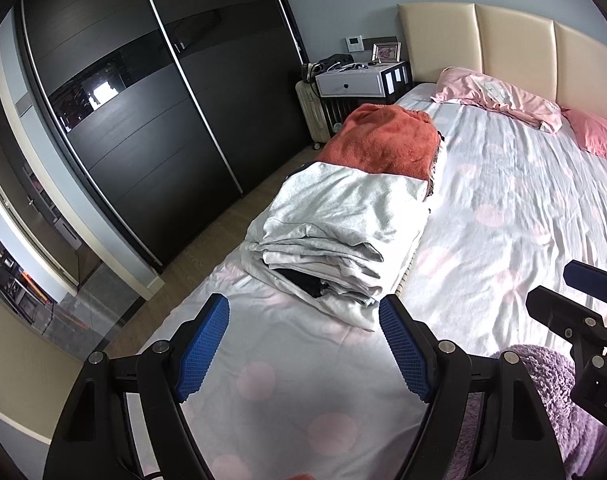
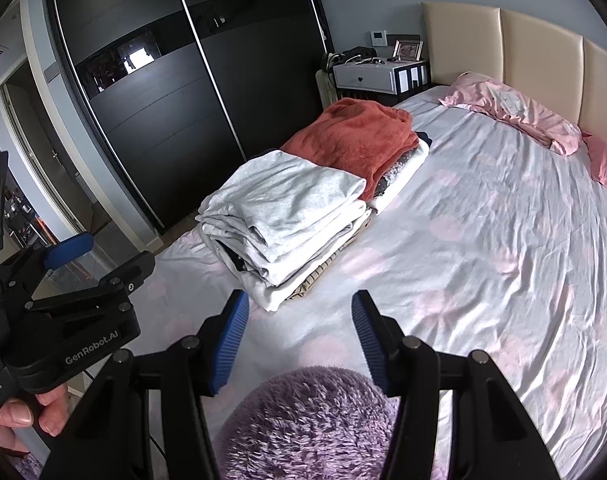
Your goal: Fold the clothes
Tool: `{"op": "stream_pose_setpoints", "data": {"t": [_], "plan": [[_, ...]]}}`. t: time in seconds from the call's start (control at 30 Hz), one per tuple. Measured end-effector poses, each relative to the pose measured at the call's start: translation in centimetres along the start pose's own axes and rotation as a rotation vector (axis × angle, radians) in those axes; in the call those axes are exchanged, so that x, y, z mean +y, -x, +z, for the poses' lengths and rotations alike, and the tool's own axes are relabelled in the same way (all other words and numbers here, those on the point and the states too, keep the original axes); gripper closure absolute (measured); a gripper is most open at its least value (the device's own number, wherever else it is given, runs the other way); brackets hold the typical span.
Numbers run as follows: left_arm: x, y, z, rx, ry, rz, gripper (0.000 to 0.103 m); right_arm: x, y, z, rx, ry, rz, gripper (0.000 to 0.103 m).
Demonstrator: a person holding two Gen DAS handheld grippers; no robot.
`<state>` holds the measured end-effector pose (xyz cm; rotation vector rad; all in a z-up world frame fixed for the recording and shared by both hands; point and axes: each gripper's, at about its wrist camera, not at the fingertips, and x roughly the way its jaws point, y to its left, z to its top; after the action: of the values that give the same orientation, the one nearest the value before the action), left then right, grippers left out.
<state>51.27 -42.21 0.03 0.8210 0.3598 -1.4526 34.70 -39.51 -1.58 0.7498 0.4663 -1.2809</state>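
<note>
A fluffy purple garment lies on the bed sheet at the near edge, just below my right gripper, which is open and empty. It also shows in the left wrist view, to the right of my open, empty left gripper. A stack of folded clothes with a grey top lies ahead near the bed's left edge. Behind it is a second stack topped by an orange fleece.
Two pink pillows lie at the cream headboard. A nightstand and a radiator heater stand left of the bed. A black sliding wardrobe runs along the left wall. The other gripper shows at the left.
</note>
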Motion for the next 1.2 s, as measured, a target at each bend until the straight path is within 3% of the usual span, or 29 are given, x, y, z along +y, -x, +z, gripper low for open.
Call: {"op": "stream_pose_setpoints", "data": {"t": [1.2], "plan": [[-0.9,-0.09,-0.4,0.008,-0.017,0.011,0.024,-0.46,0.5,-0.56,-0.001,-0.004,0.002,0.05]]}}
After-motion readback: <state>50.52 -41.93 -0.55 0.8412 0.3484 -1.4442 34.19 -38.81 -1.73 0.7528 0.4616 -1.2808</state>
